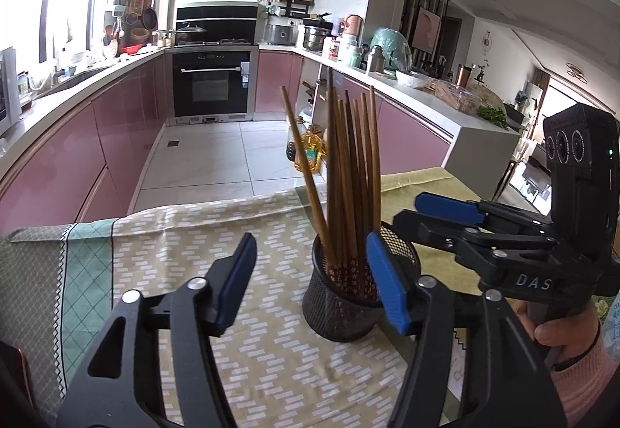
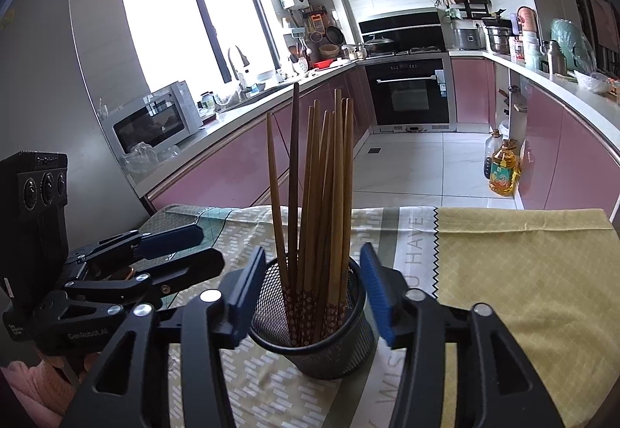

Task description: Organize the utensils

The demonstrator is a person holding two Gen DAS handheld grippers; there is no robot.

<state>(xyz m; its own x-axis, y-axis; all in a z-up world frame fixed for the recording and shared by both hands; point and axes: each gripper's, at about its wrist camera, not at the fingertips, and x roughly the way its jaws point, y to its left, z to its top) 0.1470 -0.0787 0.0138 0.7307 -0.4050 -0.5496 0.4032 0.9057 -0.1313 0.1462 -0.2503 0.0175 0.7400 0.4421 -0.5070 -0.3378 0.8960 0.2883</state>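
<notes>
A black mesh cup point(image 2: 310, 331) filled with upright wooden chopsticks point(image 2: 321, 195) is shown standing on the cloth-covered worktop point(image 2: 523, 273). The right hand-held gripper point(image 2: 310, 296) is seen with its blue pads spread on either side of the cup, pressing on nothing. The left hand-held gripper point(image 1: 310, 284) is likewise held wide, just left of the cup, nothing grasped.
</notes>
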